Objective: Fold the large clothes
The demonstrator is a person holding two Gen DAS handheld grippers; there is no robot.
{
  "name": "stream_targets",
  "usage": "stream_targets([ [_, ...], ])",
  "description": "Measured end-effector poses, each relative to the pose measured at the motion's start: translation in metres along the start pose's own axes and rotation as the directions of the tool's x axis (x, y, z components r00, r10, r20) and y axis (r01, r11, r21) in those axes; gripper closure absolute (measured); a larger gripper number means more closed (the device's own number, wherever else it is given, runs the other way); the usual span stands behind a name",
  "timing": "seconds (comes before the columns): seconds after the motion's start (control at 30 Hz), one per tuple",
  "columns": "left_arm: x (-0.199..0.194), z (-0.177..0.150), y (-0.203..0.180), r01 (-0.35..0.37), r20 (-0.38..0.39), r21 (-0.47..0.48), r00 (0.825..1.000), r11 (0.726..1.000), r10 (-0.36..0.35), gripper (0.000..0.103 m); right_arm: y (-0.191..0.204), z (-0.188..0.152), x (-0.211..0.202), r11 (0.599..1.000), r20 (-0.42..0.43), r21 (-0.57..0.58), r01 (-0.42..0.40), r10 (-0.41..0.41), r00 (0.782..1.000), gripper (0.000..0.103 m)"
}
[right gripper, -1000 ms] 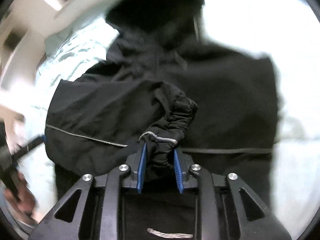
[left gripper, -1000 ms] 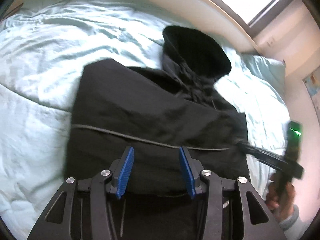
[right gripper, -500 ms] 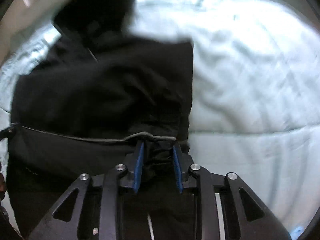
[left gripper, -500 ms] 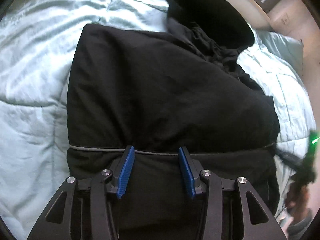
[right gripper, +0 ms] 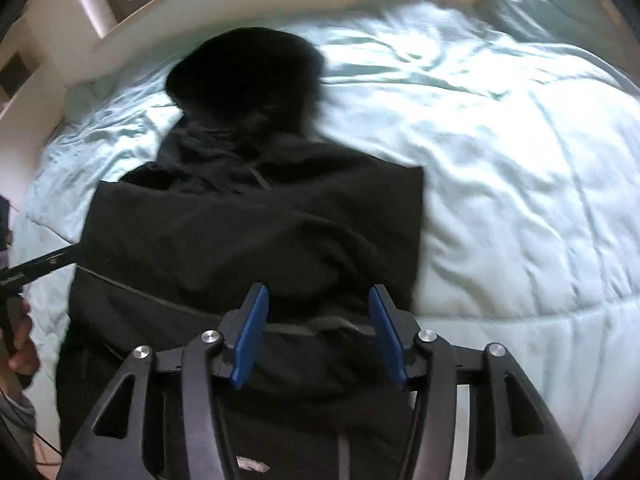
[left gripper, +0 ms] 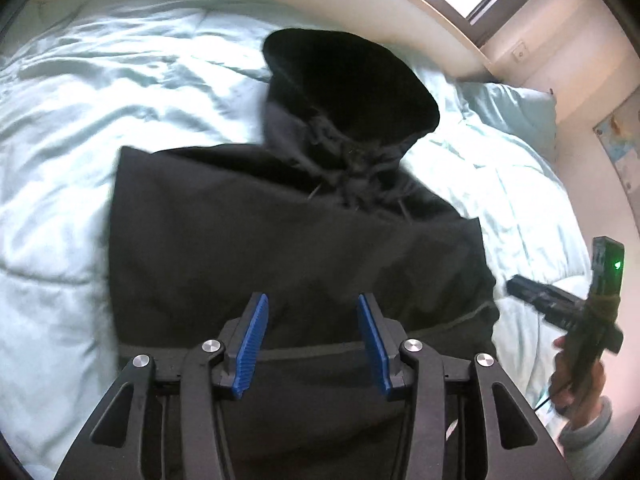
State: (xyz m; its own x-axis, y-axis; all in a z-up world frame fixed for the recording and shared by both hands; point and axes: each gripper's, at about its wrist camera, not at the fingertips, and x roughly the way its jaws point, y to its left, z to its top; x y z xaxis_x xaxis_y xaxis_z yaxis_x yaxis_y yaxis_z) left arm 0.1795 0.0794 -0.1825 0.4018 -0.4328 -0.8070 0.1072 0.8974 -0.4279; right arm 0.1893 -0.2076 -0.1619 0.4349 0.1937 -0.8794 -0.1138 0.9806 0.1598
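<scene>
Now our right gripper (right gripper: 318,334) is opening off the black hoodie (right gripper: 256,240); our left gripper (left gripper: 312,340) hangs released. Loose folds could spring apart on the soft bed (right gripper: 520,200).

The folded black hooded jacket (left gripper: 296,248) lay on the pale green quilted bedspread (left gripper: 100,128). Its hood (left gripper: 352,84) lay at the jacket's far end, towards the cream curved headboard (left gripper: 420,4); a pale green pillow (left gripper: 516,108) lay right of the hood.
</scene>
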Motion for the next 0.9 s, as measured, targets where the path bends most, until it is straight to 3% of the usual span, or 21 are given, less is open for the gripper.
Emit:
stream_targets([
  [0.13,0.053,0.014,0.002,-0.064,-0.066,-0.038,0.996,0.997,0.061,0.055,0.026,0.014,0.060,0.999,-0.077,-0.037,0.000,-0.002,0.997,0.047],
  [0.2,0.079,0.014,0.013,-0.102,-0.104,-0.074,0.990,0.992,0.094,0.055,0.035,0.009,0.095,0.998,-0.132,-0.035,0.046,-0.051,0.990,0.049],
  [0.3,0.088,0.015,0.018,-0.097,-0.116,-0.088,0.989,0.991,0.086,0.056,0.034,0.003,0.114,0.998,-0.138,-0.032,0.052,-0.056,0.989,0.050],
  [0.47,0.060,0.013,0.009,-0.066,-0.090,-0.051,0.994,0.997,0.061,0.055,0.030,0.004,0.088,1.000,-0.150,-0.017,0.022,-0.024,0.988,0.050],
  [0.57,0.022,-0.001,0.004,-0.036,-0.044,-0.019,0.998,0.999,0.035,0.055,0.031,-0.007,0.050,0.999,-0.093,-0.035,-0.030,0.026,0.995,0.050],
  [0.7,-0.022,-0.029,0.013,-0.047,-0.009,-0.023,0.999,0.999,0.047,0.055,0.030,-0.038,0.014,0.997,-0.069,-0.075,0.006,-0.011,0.998,0.050],
  [0.8,-0.024,-0.048,0.030,-0.059,-0.023,-0.056,0.998,0.997,0.058,0.055,0.013,-0.066,0.009,0.996,-0.085,-0.075,0.047,-0.054,0.995,0.050],
  [0.9,0.001,-0.064,0.059,-0.085,-0.065,-0.137,0.995,0.987,0.076,0.055,-0.002,-0.081,0.029,0.998,-0.153,-0.031,0.055,-0.059,0.986,0.061],
])
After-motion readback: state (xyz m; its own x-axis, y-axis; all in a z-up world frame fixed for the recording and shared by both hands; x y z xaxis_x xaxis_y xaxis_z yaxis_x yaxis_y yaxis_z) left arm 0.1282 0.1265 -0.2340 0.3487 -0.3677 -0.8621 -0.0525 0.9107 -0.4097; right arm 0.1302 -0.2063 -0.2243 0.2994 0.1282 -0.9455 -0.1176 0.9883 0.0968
